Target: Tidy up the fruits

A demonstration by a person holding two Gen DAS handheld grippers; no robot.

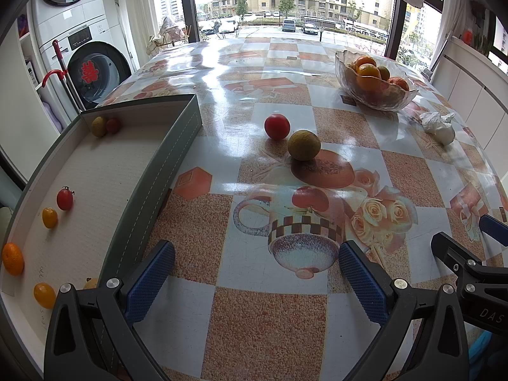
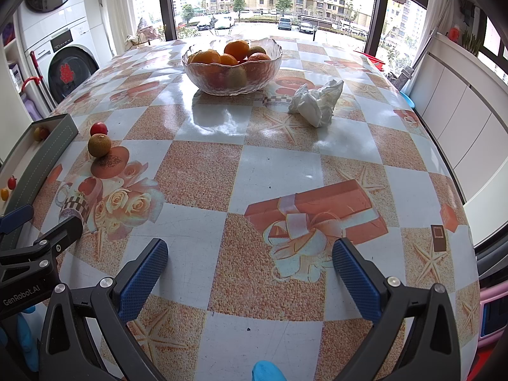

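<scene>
**Two loose fruits on the table, both grippers empty**

Left gripper low in the frame, fingers spread wide, nothing between them; aimed up the table at the red fruit and the greenish-brown fruit at centre frame, touching or nearly so, well apart from the fingertips. Probably lined up that way for a straight reach to the nearer, greenish one.

Right gripper likewise spread and empty, low in its own frame, facing the glass bowl at upper centre, heaped with oranges. Seemingly parked clear, leaving the left side free to work.

Grey tray along the left of the left view, holding small fruits spaced out: a red cherry tomato, yellow ones, an orange at the near edge, a pair in the far corner. Sorting apparently part done; the two loose fruits just right of the tray wall, likely next.

Crumpled white tissue right of the bowl, out of the way. Round fruit on glossy cloth: liable to roll if nudged.
</scene>
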